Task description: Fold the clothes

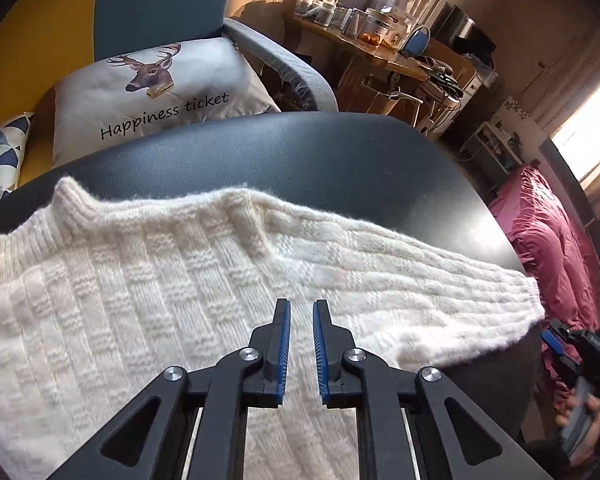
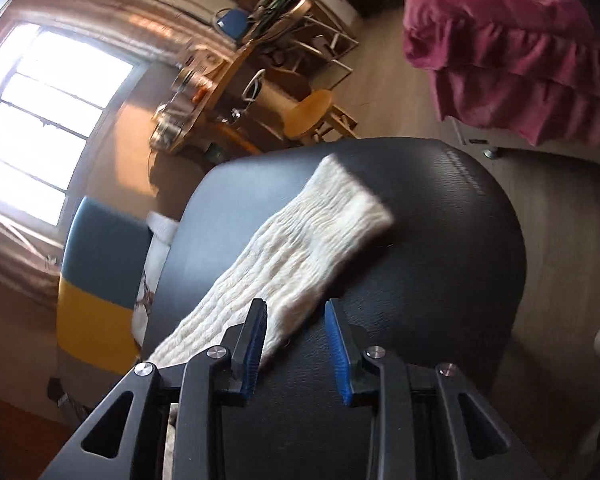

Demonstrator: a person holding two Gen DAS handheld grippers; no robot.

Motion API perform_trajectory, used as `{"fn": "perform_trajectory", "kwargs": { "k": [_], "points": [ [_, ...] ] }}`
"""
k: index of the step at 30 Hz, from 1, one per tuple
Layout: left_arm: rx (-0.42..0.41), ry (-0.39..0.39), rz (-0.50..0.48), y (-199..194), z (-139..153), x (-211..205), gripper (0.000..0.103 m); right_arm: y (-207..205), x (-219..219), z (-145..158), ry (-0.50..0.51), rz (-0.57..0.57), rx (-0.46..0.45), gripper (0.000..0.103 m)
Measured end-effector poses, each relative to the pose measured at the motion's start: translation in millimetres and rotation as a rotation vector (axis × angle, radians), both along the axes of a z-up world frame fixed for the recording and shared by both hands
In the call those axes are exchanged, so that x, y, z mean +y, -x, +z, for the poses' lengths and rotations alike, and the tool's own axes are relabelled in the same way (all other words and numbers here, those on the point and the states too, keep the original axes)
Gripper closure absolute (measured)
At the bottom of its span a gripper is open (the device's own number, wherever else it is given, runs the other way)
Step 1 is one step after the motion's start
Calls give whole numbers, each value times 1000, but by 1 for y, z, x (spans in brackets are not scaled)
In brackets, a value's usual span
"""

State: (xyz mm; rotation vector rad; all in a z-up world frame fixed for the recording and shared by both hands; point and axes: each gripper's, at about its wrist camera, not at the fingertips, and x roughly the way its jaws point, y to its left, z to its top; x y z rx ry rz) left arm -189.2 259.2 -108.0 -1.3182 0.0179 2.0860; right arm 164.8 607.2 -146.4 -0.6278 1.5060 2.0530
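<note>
Cream knit sweater, spread flat on a black table.

Left gripper: above the sweater's body beside the shoulder seam, fingers a narrow gap apart, nothing between them. Sleeve: stretched from the sweater body across the table, cuff lying near the table's middle. Right gripper: at the sleeve's near edge, fingers spread apart; the sleeve's edge passes under the left finger, bare table shows between the fingers; contact cannot be told. Beyond the table: deer-print cushion reading "Happiness ticket" on a blue-and-yellow chair, cluttered wooden desk, pink ruffled bedcover, bright window.
</note>
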Motion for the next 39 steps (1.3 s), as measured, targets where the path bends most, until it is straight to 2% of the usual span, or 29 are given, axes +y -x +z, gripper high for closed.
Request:
{"fn": "perform_trajectory", "kwargs": {
  "k": [3, 7, 8, 13, 16, 20, 22, 24, 27, 28, 30, 32, 34, 35, 39],
  "points": [
    [-22, -24, -4, -24, 4, -13, 86, 3, 13, -14, 54, -49, 16, 70],
    [-52, -27, -5, -46, 3, -28, 82, 8, 22, -29, 81, -93, 119, 70],
    [-63, -27, -4, -49, 2, -31, 81, 8, 22, -30, 75, -108, 126, 73],
    [-89, -38, -21, -66, 2, -35, 81, 24, 21, -15, -37, -43, -24, 92],
    [-112, -69, -60, -72, 12, -25, 81, 49, 3, 5, -208, 107, -79, 95],
    [-169, -149, -157, -81, 34, 15, 81, 84, -28, 25, -396, 327, -132, 95],
    [-248, -186, -216, -83, 39, 48, 79, 96, -38, 21, -434, 401, -185, 95],
    [-280, -193, -259, -88, 43, 86, 78, 101, -45, 14, -448, 450, -220, 94],
    [-347, -185, -312, -94, 41, 144, 73, 101, -51, 12, -472, 490, -228, 94],
    [-376, -186, -334, -97, 38, 162, 68, 101, -53, 11, -480, 502, -229, 95],
    [-410, -183, -353, -100, 30, 194, 66, 100, -56, 11, -497, 525, -230, 95],
    [-435, -175, -362, -100, 23, 221, 65, 100, -60, 10, -514, 548, -231, 94],
    [-469, -169, -357, -99, 17, 239, 55, 99, -63, 10, -531, 571, -232, 94],
    [-482, -165, -355, -98, 15, 247, 53, 99, -65, 9, -539, 583, -233, 94],
    [-447, -127, -369, -98, 16, 266, 47, 100, -74, 10, -593, 626, -253, 94]
  ]
}}
